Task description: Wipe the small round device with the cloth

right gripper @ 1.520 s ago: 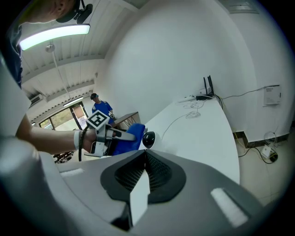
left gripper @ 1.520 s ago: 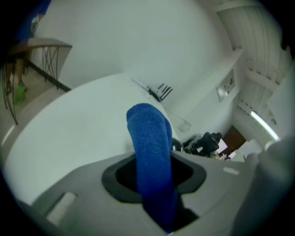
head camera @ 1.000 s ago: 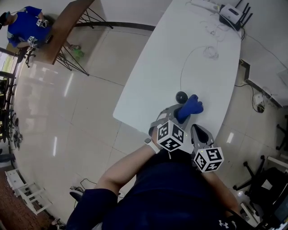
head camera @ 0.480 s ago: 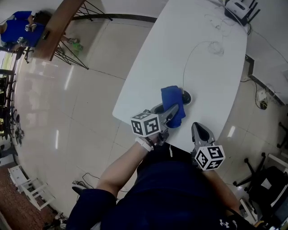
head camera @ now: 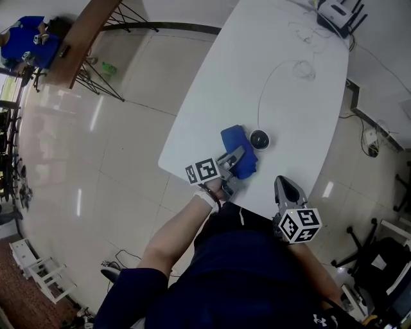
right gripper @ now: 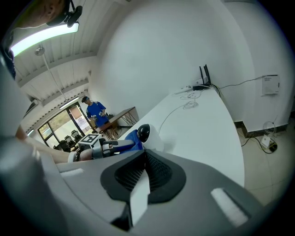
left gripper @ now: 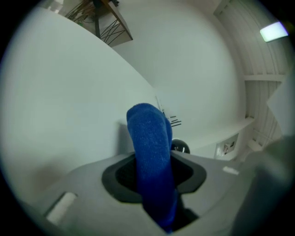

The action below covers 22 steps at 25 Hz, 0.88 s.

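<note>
The small round device (head camera: 259,139), black-faced on a white base, sits on the white table (head camera: 282,96) near its front edge. My left gripper (head camera: 236,157) is shut on the blue cloth (head camera: 238,149), which lies low just left of the device, at or near its side. In the left gripper view the cloth (left gripper: 151,147) stands up between the jaws and hides most of the device (left gripper: 180,147). My right gripper (head camera: 282,183) hangs shut and empty off the table's front edge. Its view shows the device (right gripper: 144,132), the cloth (right gripper: 129,138) and the left gripper (right gripper: 110,146) ahead.
A thin cable (head camera: 264,90) runs from the device to the far end, where a router (head camera: 335,11) stands among white cords. The table's near edge (head camera: 192,177) lies beside my left hand. A person in blue (head camera: 26,40) stands by a brown table (head camera: 83,38) far left.
The left gripper rolled and sank with the cloth, drawing it from the device's right, over it, to its left. The device's dark top shows again. The right gripper stayed put.
</note>
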Available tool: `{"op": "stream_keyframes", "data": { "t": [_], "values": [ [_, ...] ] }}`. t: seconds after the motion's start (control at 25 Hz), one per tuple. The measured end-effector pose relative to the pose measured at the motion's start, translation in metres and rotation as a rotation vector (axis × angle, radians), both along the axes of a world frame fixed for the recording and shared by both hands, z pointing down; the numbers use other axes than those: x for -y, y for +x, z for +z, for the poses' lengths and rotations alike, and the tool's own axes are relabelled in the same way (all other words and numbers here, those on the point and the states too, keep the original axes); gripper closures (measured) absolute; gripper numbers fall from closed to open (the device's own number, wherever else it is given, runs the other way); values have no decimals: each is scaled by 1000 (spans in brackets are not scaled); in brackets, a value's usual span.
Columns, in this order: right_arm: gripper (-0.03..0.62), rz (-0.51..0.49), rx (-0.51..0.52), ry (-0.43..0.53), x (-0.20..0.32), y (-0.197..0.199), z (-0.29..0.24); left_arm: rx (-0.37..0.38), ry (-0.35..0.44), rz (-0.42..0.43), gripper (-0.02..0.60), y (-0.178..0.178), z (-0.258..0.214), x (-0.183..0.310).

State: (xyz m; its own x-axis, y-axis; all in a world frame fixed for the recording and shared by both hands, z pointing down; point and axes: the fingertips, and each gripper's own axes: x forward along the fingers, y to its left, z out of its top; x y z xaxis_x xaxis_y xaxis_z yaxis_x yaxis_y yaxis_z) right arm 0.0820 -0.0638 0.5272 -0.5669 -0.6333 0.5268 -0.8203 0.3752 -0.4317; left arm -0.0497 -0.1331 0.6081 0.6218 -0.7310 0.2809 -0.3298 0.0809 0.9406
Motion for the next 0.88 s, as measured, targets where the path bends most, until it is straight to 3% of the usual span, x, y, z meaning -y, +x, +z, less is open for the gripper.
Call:
{"op": "stream_keyframes", "data": {
  "t": [0.16,0.44,0.52,0.64,0.68,0.76,0.88],
  "values": [
    [582,6,1,17,-2,4,-4,99,15,20,434,5,-4,1],
    [583,24,3,44,-11,11,-13,476,219,82,433,-4,-67,3],
    [583,27,3,51,-12,12,-15,676,306,152,433,-9,-81,8],
    [583,29,4,55,-13,14,-16,1102,487,341,433,-13,-83,25],
    [582,30,6,54,-14,14,-17,1208,544,414,432,-10,-81,29],
    [582,31,7,52,-18,13,-17,1330,619,545,431,1,-80,33],
    [583,34,8,49,-20,13,-15,1485,721,672,433,16,-87,33]
  ]
}}
